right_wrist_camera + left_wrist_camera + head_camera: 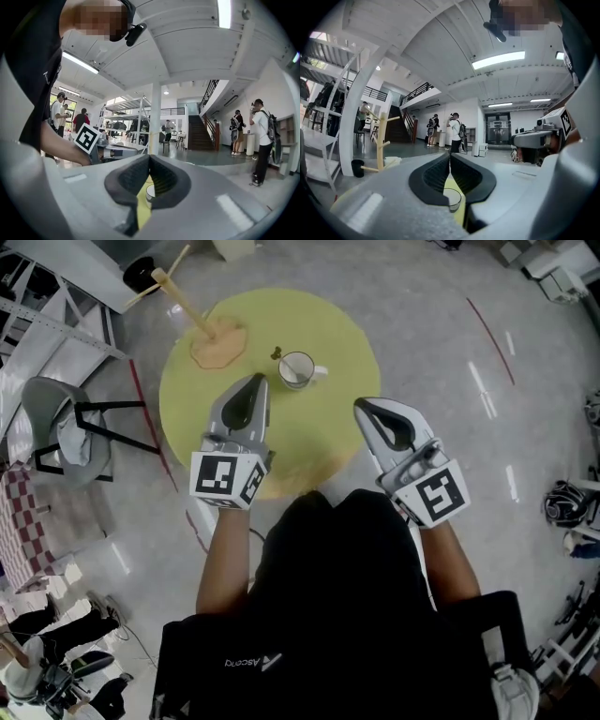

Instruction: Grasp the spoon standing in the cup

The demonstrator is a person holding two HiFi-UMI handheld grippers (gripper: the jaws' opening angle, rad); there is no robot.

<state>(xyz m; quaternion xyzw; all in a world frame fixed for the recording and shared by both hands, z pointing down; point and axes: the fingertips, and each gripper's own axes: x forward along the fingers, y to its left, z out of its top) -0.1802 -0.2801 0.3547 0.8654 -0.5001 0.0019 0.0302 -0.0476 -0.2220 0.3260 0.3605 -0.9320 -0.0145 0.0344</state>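
Observation:
A white cup [297, 369] stands on the round yellow table [328, 324], its handle pointing right. A small dark tip [277, 352] sticks out past the cup's far-left rim; it looks like the spoon's end, and the rest of the spoon does not show. My left gripper [257, 382] is shut and empty, its tips just short of the cup on the near left. My right gripper [361, 406] is also shut and empty, to the near right of the cup. Each gripper view shows the cup [452, 199] [148, 191] below its closed jaws.
A wooden mug tree [192, 310] stands on its base [218, 344] at the table's far left. A grey chair [61, 427] sits left of the table, with shelving behind it. Several people stand far off in the hall [453, 131].

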